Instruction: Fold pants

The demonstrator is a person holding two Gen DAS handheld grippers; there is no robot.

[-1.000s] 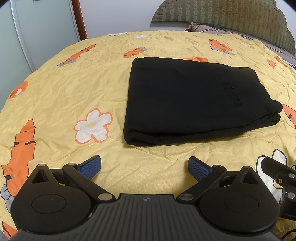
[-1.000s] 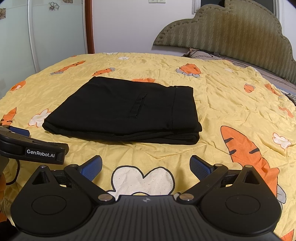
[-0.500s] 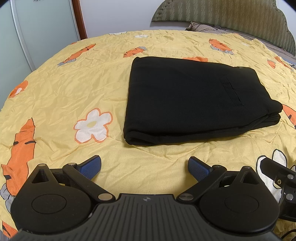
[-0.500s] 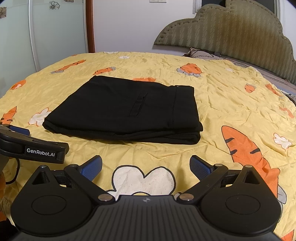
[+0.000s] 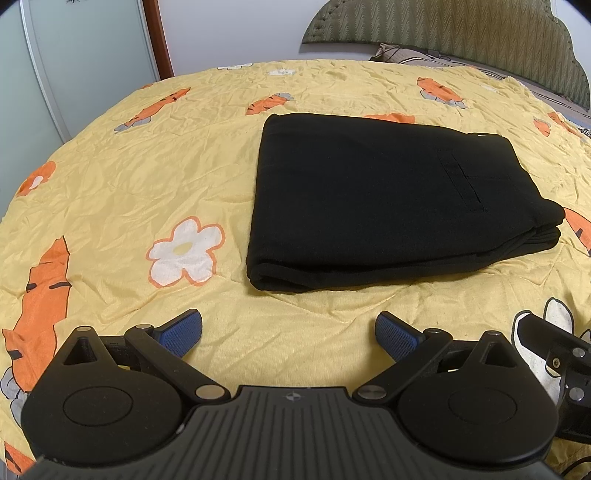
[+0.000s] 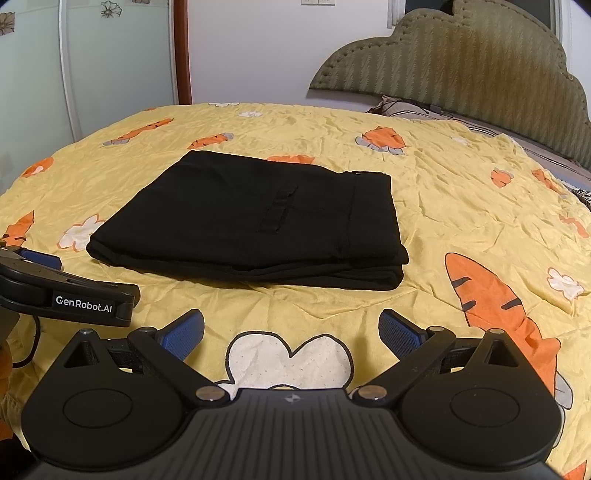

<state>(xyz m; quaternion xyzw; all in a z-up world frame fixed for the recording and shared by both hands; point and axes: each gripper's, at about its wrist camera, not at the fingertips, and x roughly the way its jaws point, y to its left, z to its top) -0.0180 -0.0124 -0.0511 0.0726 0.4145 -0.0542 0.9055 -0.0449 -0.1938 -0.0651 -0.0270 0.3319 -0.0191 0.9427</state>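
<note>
Left wrist view: the black fabric pants (image 5: 388, 206) lie folded into a flat, stacked rectangle on the yellow quilted bedspread printed with orange carrots and white flowers (image 5: 129, 184). The folded bundle sits at the middle of the bed, its layered edges facing the camera and the right. A stitched pocket opening shows on the top layer. The left gripper (image 5: 289, 332) hovers near the front edge of the pants, apart from them; its blue-padded fingers (image 5: 181, 332) are spread wide with nothing between them. Part of the other black device (image 5: 554, 354) shows at the lower right edge. A green padded headboard (image 5: 443, 29) stands at the far side of the bed.

Right wrist view: the same folded pants (image 6: 258, 221) rest flat on the bedspread (image 6: 461, 203), ahead and slightly left of centre. The right gripper (image 6: 291, 332) is held short of the pants without contact, jaws wide apart and empty, above a white flower print. The left gripper's black body, labelled "GenRobot.AI" (image 6: 74, 295), lies at the left edge, just beside the bundle's near left corner.
</note>
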